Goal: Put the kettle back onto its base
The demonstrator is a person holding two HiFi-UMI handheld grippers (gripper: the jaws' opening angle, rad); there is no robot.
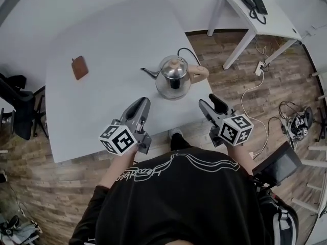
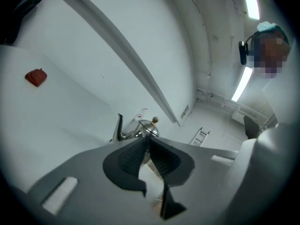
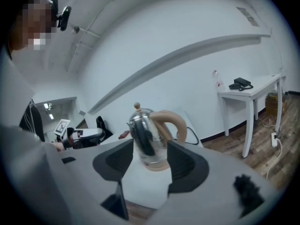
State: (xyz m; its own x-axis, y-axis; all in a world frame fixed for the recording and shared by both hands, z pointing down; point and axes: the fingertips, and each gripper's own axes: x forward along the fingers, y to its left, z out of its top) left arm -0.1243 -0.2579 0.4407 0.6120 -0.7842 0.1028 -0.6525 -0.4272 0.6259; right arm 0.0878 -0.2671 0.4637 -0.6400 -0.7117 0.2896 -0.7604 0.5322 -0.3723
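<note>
Black shirt (image 1: pixel 173 198) fills the foreground. Beyond it my left gripper (image 1: pixel 142 103), jaws nearly together on nothing, and right gripper (image 1: pixel 210 102), jaws wide and empty, hang at the tabletop's (image 1: pixel 102 60) near edge. Farther on, the kettle (image 1: pixel 173 74) stands on its base (image 3: pixel 157 167). A careless reach could knock it askew, and I can't confirm its seating.

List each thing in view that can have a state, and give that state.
kettle: upright, lid on, seated on its base
left gripper: jaws nearly together, nothing between them
right gripper: jaws wide apart, empty, short of the kettle
brown pouch: lying flat on the table, away from both grippers
</note>
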